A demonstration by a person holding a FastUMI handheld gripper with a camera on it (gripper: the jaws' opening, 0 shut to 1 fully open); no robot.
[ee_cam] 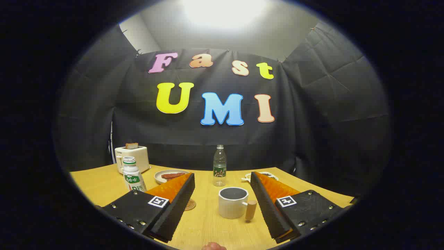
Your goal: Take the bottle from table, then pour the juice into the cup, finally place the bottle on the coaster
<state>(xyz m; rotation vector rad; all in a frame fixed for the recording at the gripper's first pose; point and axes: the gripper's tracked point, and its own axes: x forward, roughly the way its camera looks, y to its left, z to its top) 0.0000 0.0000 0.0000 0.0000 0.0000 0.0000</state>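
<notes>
The gripper (pixel 222 180) stands wide open, its two fingers spread far apart above the wooden table (pixel 204 222) with nothing held and nothing touching them. Between the fingers, a little toward the right one, sits the white cup (pixel 233 203), its wooden handle pointing to about four o'clock. Beyond the cup, at twelve o'clock from it, a clear plastic bottle (pixel 219 166) stands upright near the table's far edge. The round coaster (pixel 190 205) lies at nine o'clock from the cup, partly hidden by the left finger. A white bottle with a green label (pixel 133 174) stands at ten o'clock of the left finger, with a toaster (pixel 132 157) behind it and a plate (pixel 166 176) to its right.
</notes>
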